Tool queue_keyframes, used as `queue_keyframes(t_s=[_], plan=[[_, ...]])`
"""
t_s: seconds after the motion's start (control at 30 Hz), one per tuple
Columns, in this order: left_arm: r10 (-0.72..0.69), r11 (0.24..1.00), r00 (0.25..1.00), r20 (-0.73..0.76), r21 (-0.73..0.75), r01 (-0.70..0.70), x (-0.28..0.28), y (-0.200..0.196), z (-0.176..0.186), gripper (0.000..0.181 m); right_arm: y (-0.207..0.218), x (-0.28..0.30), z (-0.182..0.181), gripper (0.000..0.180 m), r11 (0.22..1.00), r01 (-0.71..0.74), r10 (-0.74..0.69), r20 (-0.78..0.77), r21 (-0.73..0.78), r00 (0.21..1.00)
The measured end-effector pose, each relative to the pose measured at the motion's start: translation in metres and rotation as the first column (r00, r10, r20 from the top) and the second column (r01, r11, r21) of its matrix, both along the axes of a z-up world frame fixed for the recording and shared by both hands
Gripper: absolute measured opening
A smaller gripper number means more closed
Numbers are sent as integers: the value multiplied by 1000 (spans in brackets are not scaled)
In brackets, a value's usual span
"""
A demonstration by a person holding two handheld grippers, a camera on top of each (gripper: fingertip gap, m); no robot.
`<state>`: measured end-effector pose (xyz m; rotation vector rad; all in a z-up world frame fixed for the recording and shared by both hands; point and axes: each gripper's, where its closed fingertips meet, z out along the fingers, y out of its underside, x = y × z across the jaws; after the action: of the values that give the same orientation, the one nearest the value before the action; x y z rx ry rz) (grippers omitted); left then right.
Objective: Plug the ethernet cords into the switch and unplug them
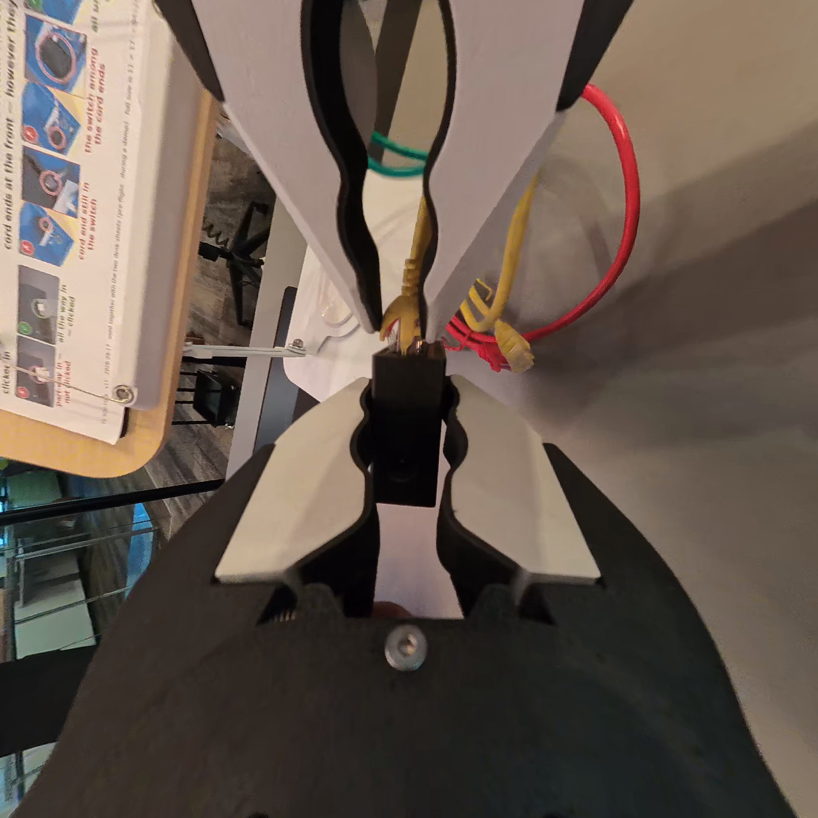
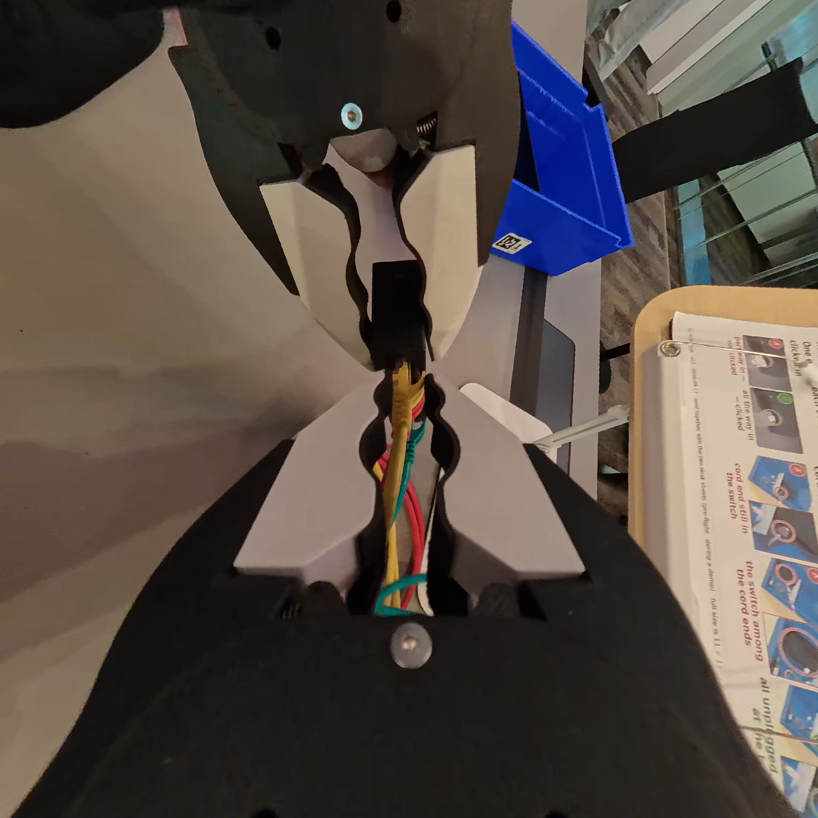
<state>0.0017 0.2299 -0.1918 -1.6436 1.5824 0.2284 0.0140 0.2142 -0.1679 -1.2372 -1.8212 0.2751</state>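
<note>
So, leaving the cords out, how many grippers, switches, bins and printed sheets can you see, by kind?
Grey-and-black two-finger grippers: 2, left and right
Black box-shaped switch: 1
Blue plastic bin: 1
Printed paper instruction sheet: 1
Total: 5

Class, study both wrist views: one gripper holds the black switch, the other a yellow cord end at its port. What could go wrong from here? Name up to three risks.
1. The right gripper pinches the yellow cord just behind its plug; a tilted push could jam it at the switch port.
2. The left gripper grips the switch only by its sides, so it might slip.
3. The loose red cord and green cord crowd the port and could snag.
</note>
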Motion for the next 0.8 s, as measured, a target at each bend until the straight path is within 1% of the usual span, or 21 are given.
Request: queue_keyframes(t_s=[0.13,0.3,0.43,0.67,0.8], plan=[[-6,999,1000,-12,42,6,0,-3,12,27,-3,0,10,12,1000,-8,9,-22,26,1000],[-25,996,1000,-14,90,26,3,-7,29,27,-9,0,24,16,997,-26,29,-42,76,999],[-42,992,999,-25,117,44,5,-13,42,27,-11,1,33,13,992,-24,30,-45,121,999],[-62,988,997,-50,137,69,7,-23,55,27,-22,3,46,12,987,-64,75,-74,145,994],[-77,980,994,-74,177,89,7,-30,73,27,-31,3,62,14,977,-76,95,-89,198,992]])
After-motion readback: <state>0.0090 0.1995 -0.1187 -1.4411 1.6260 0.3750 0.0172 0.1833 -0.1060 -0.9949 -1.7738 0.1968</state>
